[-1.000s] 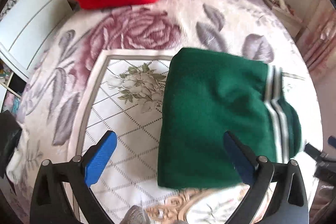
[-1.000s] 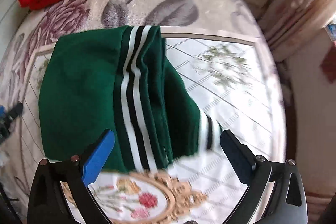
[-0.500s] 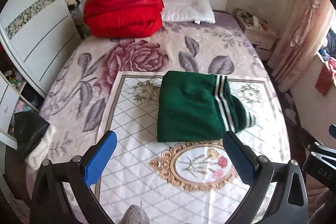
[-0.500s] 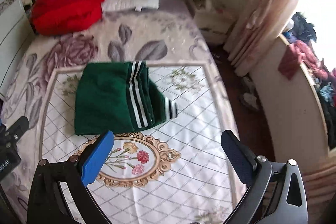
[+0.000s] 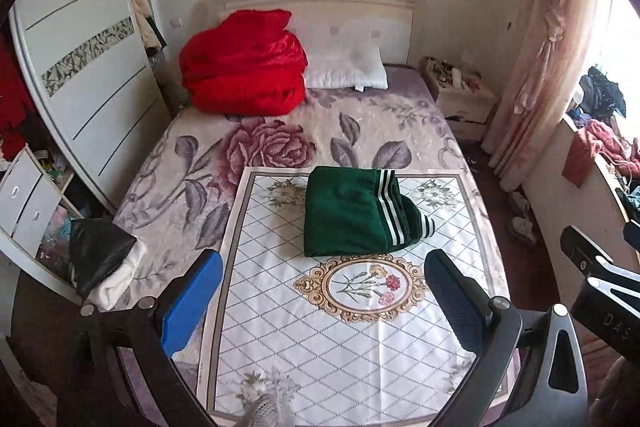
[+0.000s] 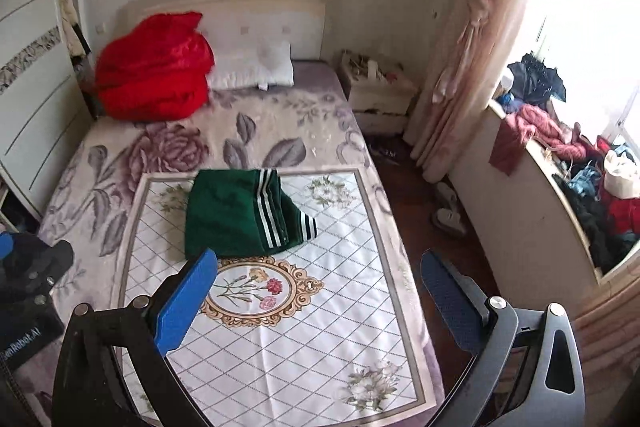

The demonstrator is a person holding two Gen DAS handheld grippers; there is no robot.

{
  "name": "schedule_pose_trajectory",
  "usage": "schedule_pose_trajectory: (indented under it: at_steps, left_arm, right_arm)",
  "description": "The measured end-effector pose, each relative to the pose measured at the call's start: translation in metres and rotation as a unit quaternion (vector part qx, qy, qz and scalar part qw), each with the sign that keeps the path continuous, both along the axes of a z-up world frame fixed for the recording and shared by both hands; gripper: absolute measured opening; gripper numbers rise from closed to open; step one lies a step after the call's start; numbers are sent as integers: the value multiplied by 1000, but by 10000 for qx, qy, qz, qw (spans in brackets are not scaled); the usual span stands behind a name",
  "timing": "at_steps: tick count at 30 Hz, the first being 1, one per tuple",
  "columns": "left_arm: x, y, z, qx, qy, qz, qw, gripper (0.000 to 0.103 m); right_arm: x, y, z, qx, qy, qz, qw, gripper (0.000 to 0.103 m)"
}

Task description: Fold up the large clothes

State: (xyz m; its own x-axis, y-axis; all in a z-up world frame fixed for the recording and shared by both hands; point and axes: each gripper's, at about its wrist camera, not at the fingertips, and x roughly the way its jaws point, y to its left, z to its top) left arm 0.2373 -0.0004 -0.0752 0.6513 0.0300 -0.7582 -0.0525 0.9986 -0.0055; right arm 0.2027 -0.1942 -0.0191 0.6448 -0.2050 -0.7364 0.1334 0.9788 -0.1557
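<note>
A folded green garment [image 5: 352, 213] [image 6: 240, 213] with white and black stripes lies on the white patterned mat [image 5: 344, 327] [image 6: 280, 327] spread over the bed. My left gripper [image 5: 322, 299] hangs open well above the mat's near half, nothing between its blue pads. My right gripper [image 6: 318, 301] is open too, high over the mat's right side, holding nothing. Both are far back from the garment. The right gripper's body [image 5: 600, 283] shows at the right edge of the left wrist view.
A red quilt [image 5: 244, 63] and a white pillow [image 5: 346, 71] lie at the bed's head. A white wardrobe [image 5: 80, 87] stands on the left, a bedside cabinet [image 6: 376, 91] and curtain [image 6: 472, 39] on the right. Clothes pile up on the window ledge [image 6: 580, 163].
Both grippers have pulled back and up from the garment, so the whole bed and room now show. The folded garment lies where it was.
</note>
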Motion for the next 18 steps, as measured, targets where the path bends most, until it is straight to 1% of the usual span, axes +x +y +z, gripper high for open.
schedule_pose_trajectory:
  at_steps: [4,7,11,15,18]
  left_arm:
    - [-35,0,26,-38,-169,14,9998,103]
    - [-51,0,39,-40,-265,8,9996,103]
    - [-68,1,53,62,-400,92,9991,103]
    - [-77,-2,62,156,-416,172,9989,103]
    - [-81,-3,68,129,-437,216,9987,103]
  right_arm:
    - [-42,3,36,1,-242,49,9997,103]
    - [-65,3,55,33,-329,86,9994,103]
    - [-96,6,76,14,-455,139,9989,103]
    - [-111,6,90,48,-470,185,9987,103]
    - [-113,3,97,74,-410,232,9989,103]
